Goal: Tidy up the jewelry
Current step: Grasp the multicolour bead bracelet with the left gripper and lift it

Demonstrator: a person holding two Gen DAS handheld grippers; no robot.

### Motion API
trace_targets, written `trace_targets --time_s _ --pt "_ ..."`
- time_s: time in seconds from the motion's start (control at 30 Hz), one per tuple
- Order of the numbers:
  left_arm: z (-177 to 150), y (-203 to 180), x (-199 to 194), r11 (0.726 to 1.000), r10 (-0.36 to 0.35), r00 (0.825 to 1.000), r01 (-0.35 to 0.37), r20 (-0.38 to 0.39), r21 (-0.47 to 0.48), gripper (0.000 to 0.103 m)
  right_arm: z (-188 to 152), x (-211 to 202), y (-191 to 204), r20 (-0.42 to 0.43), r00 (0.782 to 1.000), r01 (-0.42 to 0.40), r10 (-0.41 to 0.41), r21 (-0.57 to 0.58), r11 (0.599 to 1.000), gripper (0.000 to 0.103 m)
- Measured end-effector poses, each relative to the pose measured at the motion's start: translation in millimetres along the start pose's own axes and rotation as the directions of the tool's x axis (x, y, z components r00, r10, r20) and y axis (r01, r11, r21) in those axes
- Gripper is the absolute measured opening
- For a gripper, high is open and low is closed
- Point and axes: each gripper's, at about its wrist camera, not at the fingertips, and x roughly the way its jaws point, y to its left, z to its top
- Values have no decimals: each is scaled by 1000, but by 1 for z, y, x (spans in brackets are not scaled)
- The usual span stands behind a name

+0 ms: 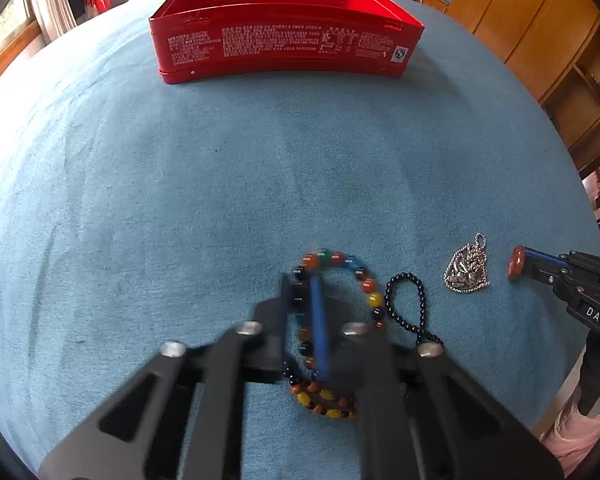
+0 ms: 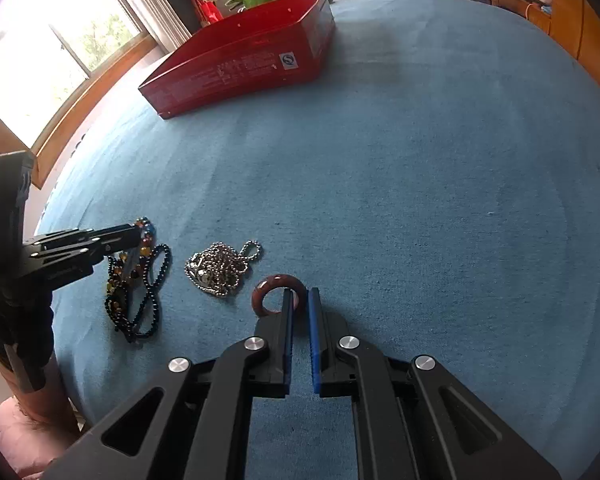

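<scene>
Claws at work on the jewelry, both on the blue cloth-covered counter (image 1: 140, 184).

Left claw (image 1: 306, 296) pinches one side of the multicolored bead bracelet (image 1: 370, 286), with the black bead strand (image 1: 406, 304) just beside it. Right claw (image 2: 300, 300) is nearly pressed together on the rim of the reddish-brown ring (image 2: 274, 282). A silver ball chain (image 2: 220, 270) lies heaped between ring and beads. An open red tin (image 1: 284, 40) sits well apart at the far side.

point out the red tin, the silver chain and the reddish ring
red tin (image 1: 284, 46), left wrist view, printed front wall
silver chain (image 2: 218, 270), right wrist view, middle of the heap
reddish ring (image 2: 266, 286), right wrist view, upper left of the band
</scene>
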Motion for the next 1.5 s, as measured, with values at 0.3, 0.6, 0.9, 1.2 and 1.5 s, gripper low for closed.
trace_targets --time_s 0.3,0.6,0.9,1.2,1.5 --pt "17 49 -13 983 105 990 -89 97 -162 6 -1 -1 -4 2 1000 -9 9 9 1000 7" --pt "16 70 -12 982 86 994 -74 67 -176 36 3 2 1 -19 1000 9 -9 -9 1000 12" --pt "19 39 3 981 184 980 -178 79 -75 44 5 8 9 -18 999 39 -40 -49 998 12" --pt "15 51 -6 990 89 992 -78 94 -119 6 7 -7 7 29 1000 -5 6 -24 1000 8" --pt "10 63 -46 990 31 982 -4 187 -142 6 15 -33 6 92 995 -46 48 -21 999 8"
